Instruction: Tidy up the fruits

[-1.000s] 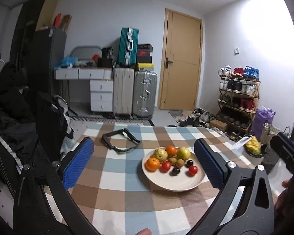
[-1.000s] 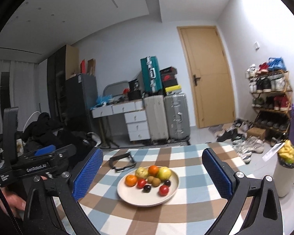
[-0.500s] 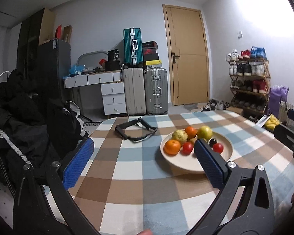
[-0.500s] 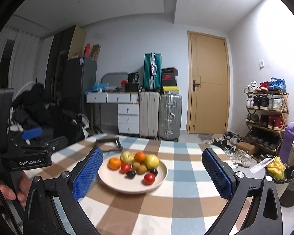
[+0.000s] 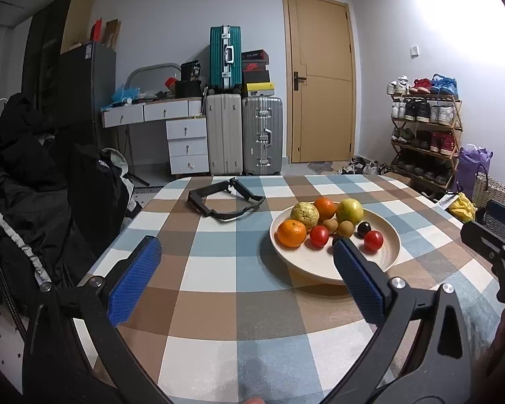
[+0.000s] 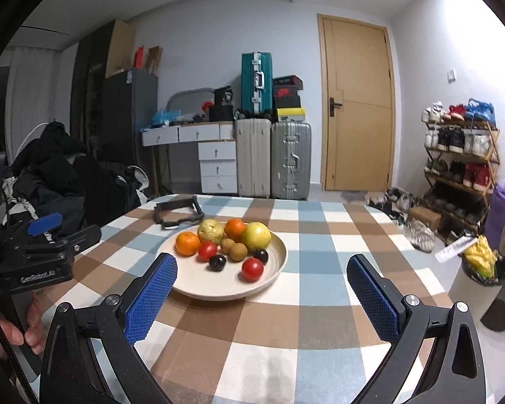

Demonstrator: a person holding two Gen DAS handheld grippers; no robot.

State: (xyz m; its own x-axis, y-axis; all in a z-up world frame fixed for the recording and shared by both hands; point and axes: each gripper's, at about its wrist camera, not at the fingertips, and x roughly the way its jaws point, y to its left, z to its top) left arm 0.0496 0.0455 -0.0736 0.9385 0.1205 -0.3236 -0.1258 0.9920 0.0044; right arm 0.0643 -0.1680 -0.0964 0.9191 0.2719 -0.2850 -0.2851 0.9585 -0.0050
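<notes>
A cream plate (image 5: 389,235) (image 6: 279,252) holds several fruits: two oranges (image 5: 291,233) (image 6: 187,243), a bumpy yellow fruit (image 5: 305,214) (image 6: 211,231), a green-yellow fruit (image 5: 349,211) (image 6: 256,235), red tomatoes (image 5: 373,239) (image 6: 252,268), small brown fruits and dark plums. It sits on a checked tablecloth (image 5: 219,289) (image 6: 306,306). My left gripper (image 5: 244,262) is open and empty, hovering left of and before the plate. My right gripper (image 6: 262,286) is open and empty, just before the plate's near rim.
A black folding frame (image 5: 224,198) (image 6: 178,212) lies on the cloth behind the plate. Dark clothes (image 5: 27,181) are piled left of the table. Suitcases (image 5: 244,134), drawers, a door and a shoe rack (image 5: 424,131) stand behind. Bins (image 6: 481,269) stand right.
Both grippers have come lower and closer to the plate. In the left wrist view the plate has shifted right; in the right wrist view it looks larger and nearer.
</notes>
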